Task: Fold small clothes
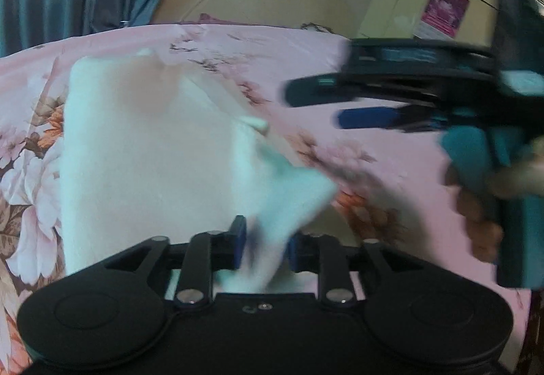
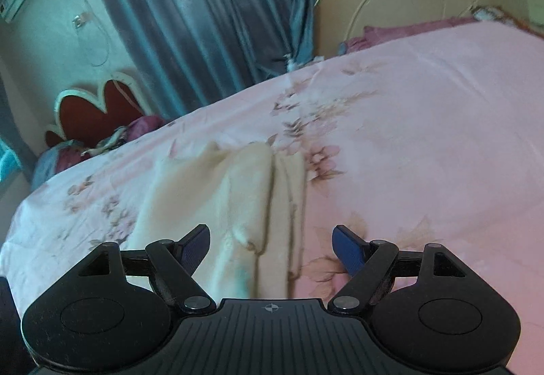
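left wrist | cloth (image 1: 146, 150) corner between left claw (image 1: 263, 247) pads

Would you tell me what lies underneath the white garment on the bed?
The white garment lies on the pink floral bedsheet, which shows all around it. Whatever sits directly beneath the cloth is covered, so nothing else can be confirmed there.

Floral pink bed (image 2: 425, 123) bears apparently folded cream garment (image 2: 217, 201).

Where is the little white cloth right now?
The white cloth lies on the pink flowery bedsheet, left of centre in the left wrist view, with one corner lifted between the left gripper's blue pads.
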Demonstrator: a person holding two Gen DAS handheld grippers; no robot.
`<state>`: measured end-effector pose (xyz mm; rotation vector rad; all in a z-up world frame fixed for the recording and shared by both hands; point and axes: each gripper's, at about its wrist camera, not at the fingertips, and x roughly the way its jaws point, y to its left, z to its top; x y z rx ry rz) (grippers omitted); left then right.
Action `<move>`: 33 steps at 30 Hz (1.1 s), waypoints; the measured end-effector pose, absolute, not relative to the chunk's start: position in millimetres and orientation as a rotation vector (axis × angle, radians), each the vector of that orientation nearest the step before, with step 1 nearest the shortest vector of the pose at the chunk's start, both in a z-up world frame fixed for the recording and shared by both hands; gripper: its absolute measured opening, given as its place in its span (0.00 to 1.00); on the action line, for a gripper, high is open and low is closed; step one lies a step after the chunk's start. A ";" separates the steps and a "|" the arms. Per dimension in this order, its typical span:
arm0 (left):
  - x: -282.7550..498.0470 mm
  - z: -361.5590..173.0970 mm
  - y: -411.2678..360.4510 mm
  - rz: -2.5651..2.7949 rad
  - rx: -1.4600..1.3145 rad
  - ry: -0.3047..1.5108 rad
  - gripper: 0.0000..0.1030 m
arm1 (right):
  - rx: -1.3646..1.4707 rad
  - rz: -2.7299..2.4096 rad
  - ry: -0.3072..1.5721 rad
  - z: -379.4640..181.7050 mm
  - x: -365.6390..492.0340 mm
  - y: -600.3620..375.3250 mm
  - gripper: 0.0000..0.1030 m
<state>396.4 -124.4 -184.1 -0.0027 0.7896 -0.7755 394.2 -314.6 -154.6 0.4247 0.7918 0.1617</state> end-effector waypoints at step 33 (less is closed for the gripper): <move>502.2 -194.1 -1.3 -0.383 -0.500 0.853 0.53 | 0.762 0.329 0.923 -213.1 454.9 -306.5 0.40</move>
